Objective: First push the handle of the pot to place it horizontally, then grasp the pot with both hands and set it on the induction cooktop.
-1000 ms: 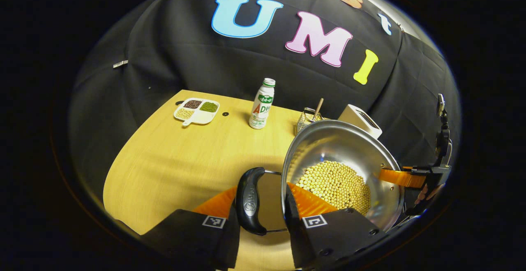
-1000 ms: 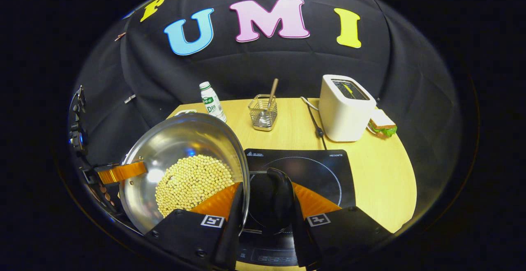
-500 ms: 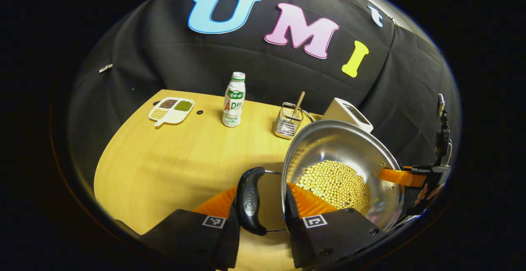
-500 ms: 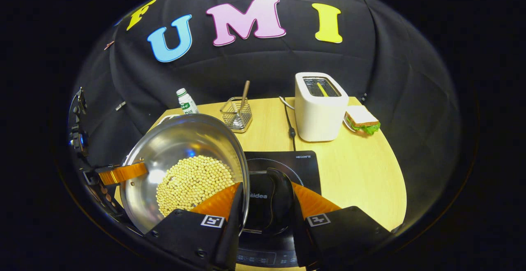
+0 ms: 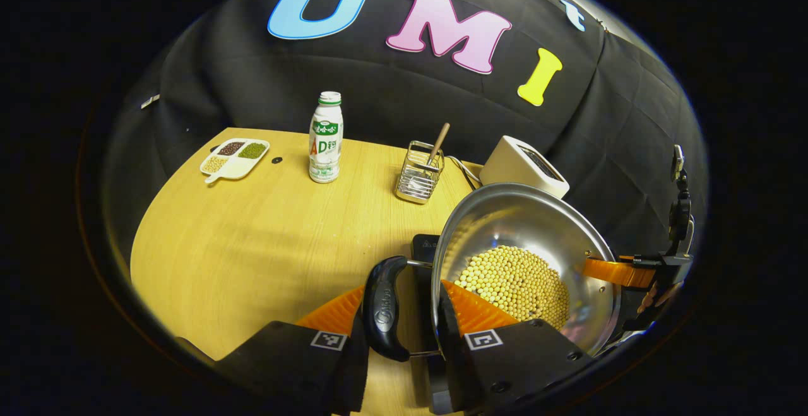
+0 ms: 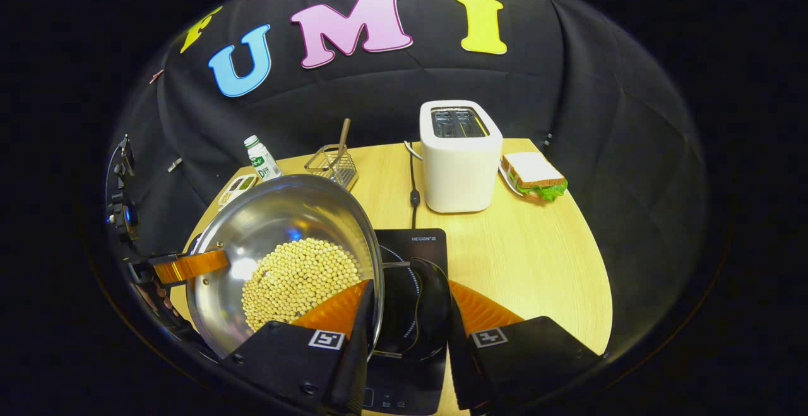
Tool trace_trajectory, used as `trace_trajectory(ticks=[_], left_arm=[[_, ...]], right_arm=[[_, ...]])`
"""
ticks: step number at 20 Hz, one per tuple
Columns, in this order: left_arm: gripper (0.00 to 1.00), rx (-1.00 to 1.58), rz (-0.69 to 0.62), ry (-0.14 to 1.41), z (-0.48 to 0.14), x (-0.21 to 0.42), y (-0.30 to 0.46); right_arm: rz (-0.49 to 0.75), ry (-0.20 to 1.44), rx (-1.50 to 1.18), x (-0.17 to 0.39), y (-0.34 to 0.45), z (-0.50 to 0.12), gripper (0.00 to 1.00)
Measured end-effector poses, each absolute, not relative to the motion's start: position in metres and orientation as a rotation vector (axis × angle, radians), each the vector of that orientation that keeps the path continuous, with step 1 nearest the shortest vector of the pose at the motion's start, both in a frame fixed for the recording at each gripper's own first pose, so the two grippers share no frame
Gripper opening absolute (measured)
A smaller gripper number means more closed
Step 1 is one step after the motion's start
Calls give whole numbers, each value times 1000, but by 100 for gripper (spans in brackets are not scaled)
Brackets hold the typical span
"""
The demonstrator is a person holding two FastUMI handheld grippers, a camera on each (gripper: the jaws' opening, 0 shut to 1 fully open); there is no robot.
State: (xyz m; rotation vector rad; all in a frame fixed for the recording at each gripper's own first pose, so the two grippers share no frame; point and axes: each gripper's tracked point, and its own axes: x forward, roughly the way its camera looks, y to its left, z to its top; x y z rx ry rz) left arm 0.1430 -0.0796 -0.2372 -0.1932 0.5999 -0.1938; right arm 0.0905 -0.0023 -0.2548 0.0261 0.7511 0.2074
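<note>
A steel pot (image 5: 527,258) holding pale round beans hangs between both grippers. In the left gripper view my left gripper (image 5: 401,296) is shut on the pot's black side handle (image 5: 384,309), and a corner of the black induction cooktop (image 5: 424,247) peeks out beside the pot. In the right gripper view my right gripper (image 6: 409,290) is shut on the opposite black handle (image 6: 424,305). The pot (image 6: 284,245) there covers the left part of the cooktop (image 6: 416,242). Each view shows the other gripper on the pot's far rim.
On the wooden table stand a white drink bottle (image 5: 326,138), a divided dish of grains (image 5: 234,158) and a wire basket with a wooden stick (image 5: 419,173). Behind the cooktop are a white toaster (image 6: 459,157) with its cord (image 6: 413,182) and a sandwich (image 6: 533,175).
Both grippers have carried the pot to the right. The cooktop has slid under the pot, and the bottle, basket and toaster have shifted left in the views. Both grips are unchanged.
</note>
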Motion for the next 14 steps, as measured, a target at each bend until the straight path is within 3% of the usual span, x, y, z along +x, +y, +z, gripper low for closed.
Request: trace_trajectory(ticks=[14], left_arm=[[53,-188,-175,642,-270,171,-108]], right_arm=[[206,795,40,122,-30,-294,58]])
